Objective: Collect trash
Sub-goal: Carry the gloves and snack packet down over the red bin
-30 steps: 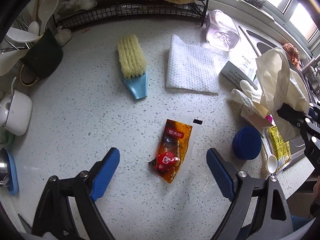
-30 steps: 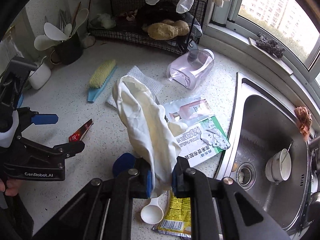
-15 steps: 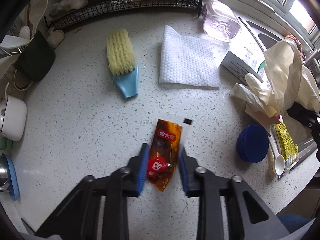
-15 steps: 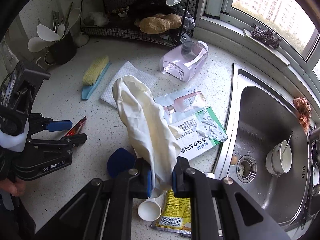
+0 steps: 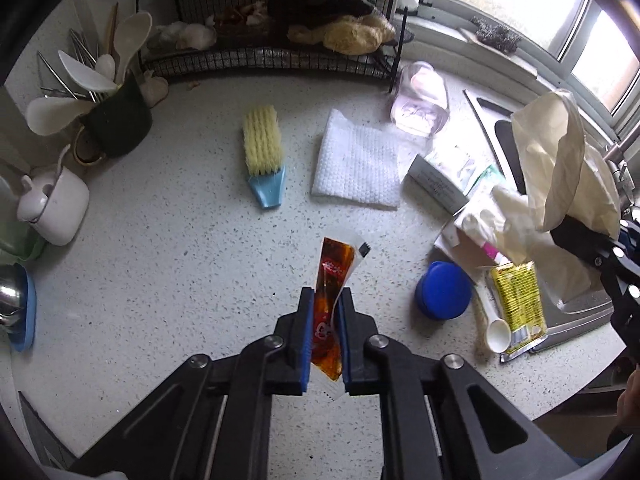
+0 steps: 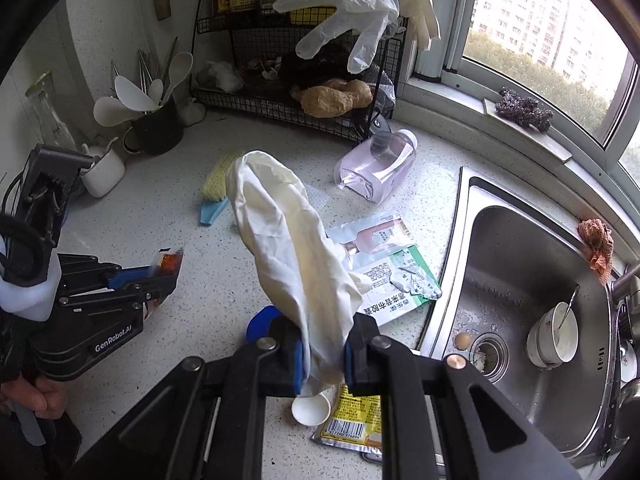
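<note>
Left hand-held gripper (image 5: 325, 322) is pinching the red sauce packet (image 5: 330, 304) above the speckled surface (image 5: 160, 280), jaws having just closed, while right hand-held gripper (image 6: 322, 354) is clamping a cream glove (image 6: 288, 248) at its 12 o'clock.

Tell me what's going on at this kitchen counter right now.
A person holding a gripper in each hand is collecting trash off a speckled white countertop. The left gripper has just closed its jaws on a red-brown sauce sachet and holds it clear of the counter. The right gripper is clamped on a crumpled cream rubber glove. A yellow foil packet, a white plastic spoon and torn green-and-white packaging lie uncollected beside the steel sink.
</note>
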`<state>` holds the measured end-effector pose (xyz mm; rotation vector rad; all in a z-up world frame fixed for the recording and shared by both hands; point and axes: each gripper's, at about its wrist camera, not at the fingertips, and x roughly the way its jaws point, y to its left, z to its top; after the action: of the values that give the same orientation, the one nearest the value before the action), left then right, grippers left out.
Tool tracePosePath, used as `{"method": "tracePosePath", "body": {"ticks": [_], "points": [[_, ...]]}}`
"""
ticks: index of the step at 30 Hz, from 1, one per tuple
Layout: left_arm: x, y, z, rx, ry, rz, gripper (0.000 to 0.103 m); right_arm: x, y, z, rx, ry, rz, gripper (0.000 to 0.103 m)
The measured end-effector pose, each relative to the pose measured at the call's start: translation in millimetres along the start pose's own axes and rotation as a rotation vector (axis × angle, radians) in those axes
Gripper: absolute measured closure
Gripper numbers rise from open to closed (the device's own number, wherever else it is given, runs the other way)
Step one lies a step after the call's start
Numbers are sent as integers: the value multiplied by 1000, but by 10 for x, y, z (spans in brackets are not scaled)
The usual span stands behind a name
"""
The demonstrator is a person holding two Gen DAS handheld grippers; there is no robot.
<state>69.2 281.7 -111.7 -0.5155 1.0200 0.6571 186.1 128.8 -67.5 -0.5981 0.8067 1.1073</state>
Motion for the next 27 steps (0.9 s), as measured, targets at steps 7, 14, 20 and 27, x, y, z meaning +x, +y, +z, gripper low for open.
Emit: {"method": "tracePosePath", "body": {"ticks": [7,14,20,27], "points": [[-659,-336,-84,47,-130,-39,93,-584,-155,-136,39,-83,-1,89],[-1117,-1017,-204,150,-209,-125,93,-1298,-413,-522,101,-159,-49,89],[-1373,-1655,-659,254,-203,-186,93,-1792,-629,-1078,182,-175,-112,89],[-1456,-2259,-1351,381,-150,-187,93,-2112,-786,-1917,294,-125,-160,89]]}}
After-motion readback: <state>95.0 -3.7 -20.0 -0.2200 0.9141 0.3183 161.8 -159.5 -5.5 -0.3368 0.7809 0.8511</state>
